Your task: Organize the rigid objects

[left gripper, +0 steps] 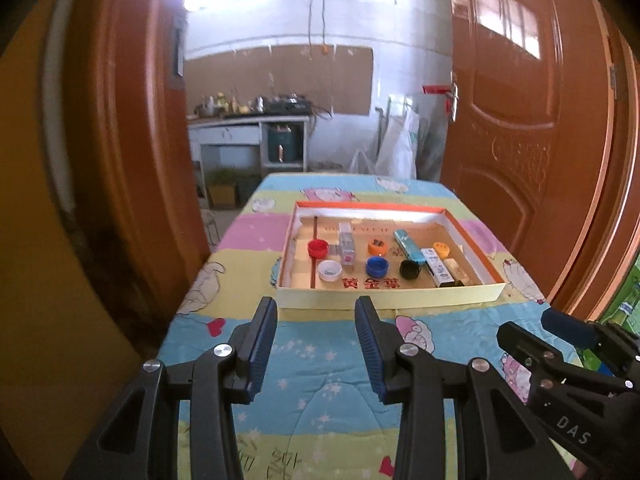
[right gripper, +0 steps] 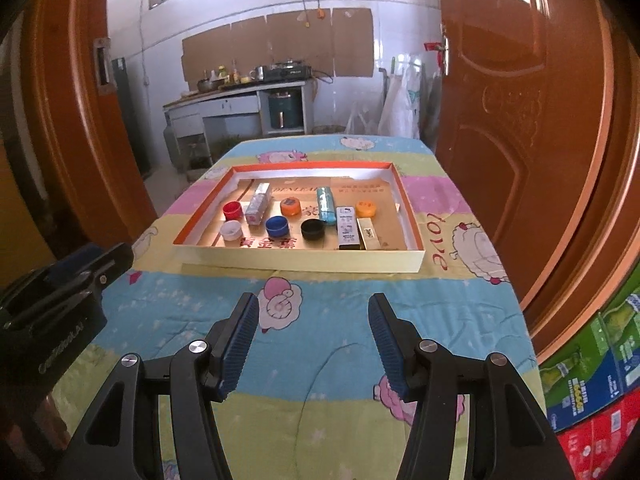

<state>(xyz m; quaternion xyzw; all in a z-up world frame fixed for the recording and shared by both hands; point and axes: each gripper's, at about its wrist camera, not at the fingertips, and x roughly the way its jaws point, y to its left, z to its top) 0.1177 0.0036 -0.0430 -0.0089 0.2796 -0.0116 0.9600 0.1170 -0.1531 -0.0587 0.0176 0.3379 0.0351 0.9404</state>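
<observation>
A shallow cardboard tray (left gripper: 384,297) (right gripper: 296,261) lies on the table. In it are a red cap (left gripper: 318,248) (right gripper: 232,210), a white cap (left gripper: 329,270) (right gripper: 231,230), a blue cap (left gripper: 377,266) (right gripper: 277,225), a black cap (left gripper: 409,269) (right gripper: 313,229), two orange caps (left gripper: 377,246) (right gripper: 290,206), and several small boxes (left gripper: 438,268) (right gripper: 346,227). My left gripper (left gripper: 316,344) is open and empty, held above the table short of the tray. My right gripper (right gripper: 313,344) is open and empty too, and shows at the right of the left wrist view (left gripper: 560,344).
The table wears a pastel cartoon-print cloth (left gripper: 320,380) (right gripper: 320,320). Brown doors (left gripper: 520,120) (right gripper: 520,120) stand on both sides. Stacked printed cartons (right gripper: 592,380) sit on the right, beside the table. A kitchen counter (right gripper: 240,96) is far behind.
</observation>
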